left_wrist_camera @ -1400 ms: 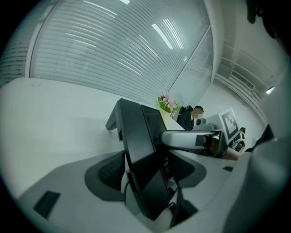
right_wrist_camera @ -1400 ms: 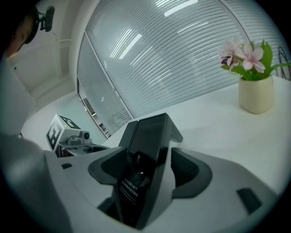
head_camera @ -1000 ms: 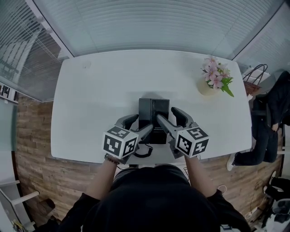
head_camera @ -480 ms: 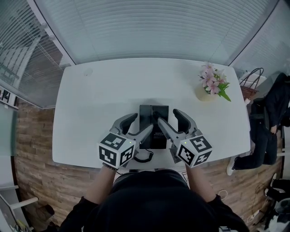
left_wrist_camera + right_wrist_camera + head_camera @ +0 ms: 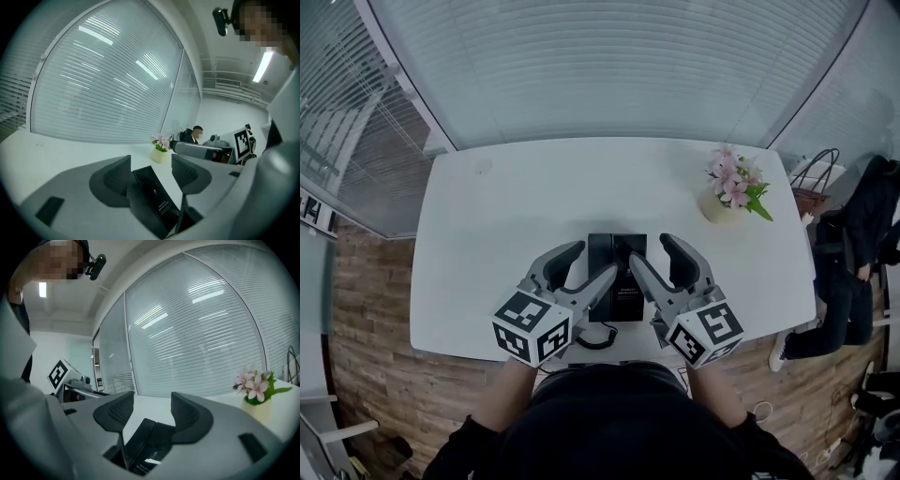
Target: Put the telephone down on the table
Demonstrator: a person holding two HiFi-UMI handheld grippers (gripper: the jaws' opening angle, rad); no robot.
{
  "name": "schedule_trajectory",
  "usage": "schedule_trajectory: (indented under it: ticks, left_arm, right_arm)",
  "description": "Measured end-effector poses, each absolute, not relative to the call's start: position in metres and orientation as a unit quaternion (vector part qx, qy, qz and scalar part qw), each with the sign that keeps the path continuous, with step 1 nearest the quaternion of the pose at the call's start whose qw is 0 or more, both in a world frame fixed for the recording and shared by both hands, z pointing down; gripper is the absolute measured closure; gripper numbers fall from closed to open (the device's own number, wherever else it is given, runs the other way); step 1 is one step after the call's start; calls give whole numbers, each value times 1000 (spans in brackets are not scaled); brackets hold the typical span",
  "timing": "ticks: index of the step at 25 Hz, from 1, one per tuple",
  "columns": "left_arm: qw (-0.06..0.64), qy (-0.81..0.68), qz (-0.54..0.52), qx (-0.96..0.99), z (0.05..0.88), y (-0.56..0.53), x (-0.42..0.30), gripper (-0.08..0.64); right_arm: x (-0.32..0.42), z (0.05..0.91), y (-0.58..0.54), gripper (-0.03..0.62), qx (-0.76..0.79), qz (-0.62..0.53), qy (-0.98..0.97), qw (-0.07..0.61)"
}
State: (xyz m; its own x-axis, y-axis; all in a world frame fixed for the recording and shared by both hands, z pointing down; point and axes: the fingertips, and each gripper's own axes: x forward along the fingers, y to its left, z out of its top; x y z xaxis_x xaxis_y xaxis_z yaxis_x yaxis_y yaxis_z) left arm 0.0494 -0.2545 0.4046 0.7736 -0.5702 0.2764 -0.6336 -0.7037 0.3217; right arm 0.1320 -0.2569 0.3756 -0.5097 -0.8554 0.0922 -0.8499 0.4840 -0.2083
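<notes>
One black, boxy telephone (image 5: 617, 251) lies flat on the table (image 5: 525, 202).

An office meeting room is indicated: a white rounded-corner table (image 5: 534, 197) is enclosed by glass partition walls (image 5: 628, 75) fitted with horizontal slatted blinds (image 5: 356, 103). A black desk telephone (image 5: 617, 248) is set on it, a long ceiling strip light (image 5: 261, 65) is mounted overhead, and brown wood-plank flooring (image 5: 366, 309) is laid around.

The telephone (image 5: 617, 277) lies on the desk (image 5: 506, 216), mid-front; the left gripper (image 5: 586, 261) hangs above its left side, the right gripper (image 5: 653, 251) above its right; a vase (image 5: 713, 208) stands far right, behind.
</notes>
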Motion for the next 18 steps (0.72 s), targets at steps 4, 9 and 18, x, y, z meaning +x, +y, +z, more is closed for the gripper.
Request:
schedule_trajectory:
  ticks: [4, 9, 18]
  left_arm:
    - [182, -327, 54, 926, 389, -257, 50, 287]
    - [149, -326, 23, 933, 371, -257, 51, 310]
    - [116, -326, 7, 938, 357, -257, 50, 357]
  right_arm:
    - [132, 362, -255, 355, -498, -88, 862, 23]
    - [132, 351, -254, 372, -503, -68, 861, 26]
    - [130, 330, -250, 416, -509, -32, 859, 44]
